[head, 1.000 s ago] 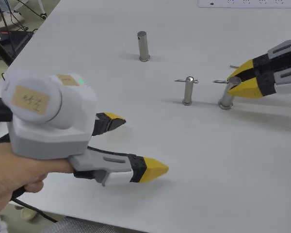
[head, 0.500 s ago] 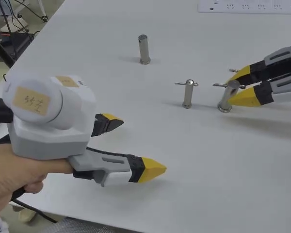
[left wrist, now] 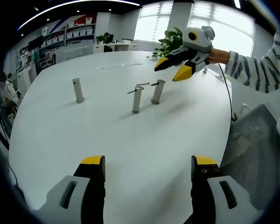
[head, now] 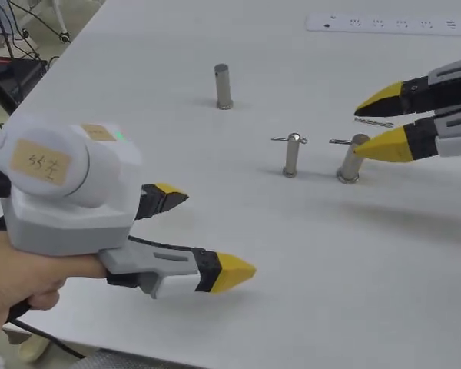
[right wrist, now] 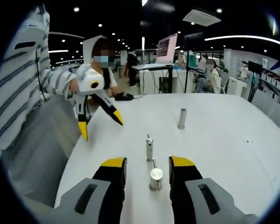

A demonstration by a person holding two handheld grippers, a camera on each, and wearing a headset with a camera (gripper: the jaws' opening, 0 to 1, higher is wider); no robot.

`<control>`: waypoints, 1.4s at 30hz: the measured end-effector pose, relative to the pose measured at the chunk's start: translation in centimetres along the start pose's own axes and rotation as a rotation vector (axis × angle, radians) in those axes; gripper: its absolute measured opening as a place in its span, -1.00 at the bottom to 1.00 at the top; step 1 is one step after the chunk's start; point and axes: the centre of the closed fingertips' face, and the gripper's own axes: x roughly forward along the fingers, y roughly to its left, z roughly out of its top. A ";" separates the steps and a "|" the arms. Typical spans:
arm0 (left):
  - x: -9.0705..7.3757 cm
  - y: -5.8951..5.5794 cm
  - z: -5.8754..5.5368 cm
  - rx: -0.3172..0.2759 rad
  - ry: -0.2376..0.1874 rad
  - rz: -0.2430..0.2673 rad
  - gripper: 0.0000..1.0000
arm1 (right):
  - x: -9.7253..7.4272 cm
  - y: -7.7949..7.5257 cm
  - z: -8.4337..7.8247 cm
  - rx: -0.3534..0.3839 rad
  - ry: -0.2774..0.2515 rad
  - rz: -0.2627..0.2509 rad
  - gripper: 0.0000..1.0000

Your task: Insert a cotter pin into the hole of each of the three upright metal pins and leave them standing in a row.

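The right gripper (head: 359, 129), jaws apart, is straddling the rightmost of 3 metal pins (head: 350, 160), so swinging toward the loose cotter pin (head: 374, 121) just behind is risking toppling it, while the left gripper (head: 215, 232), jaws likewise spread, is hovering well apart.

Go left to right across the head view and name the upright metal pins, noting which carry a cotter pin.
Bare pin → middle pin, cotter pin through it → right-hand pin, cotter pin through it, next to the right gripper.
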 end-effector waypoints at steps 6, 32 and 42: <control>-0.2 0.1 0.1 0.003 -0.002 -0.002 0.50 | -1.1 0.8 1.4 0.014 -0.051 -0.063 -0.01; -2.5 0.7 -0.4 -0.014 -0.028 -0.007 0.56 | -4.6 5.6 -1.2 0.279 -0.158 -0.243 0.67; -2.8 0.7 -0.3 -0.008 -0.025 -0.014 0.57 | -4.8 6.6 -3.3 0.360 -0.149 -0.309 1.00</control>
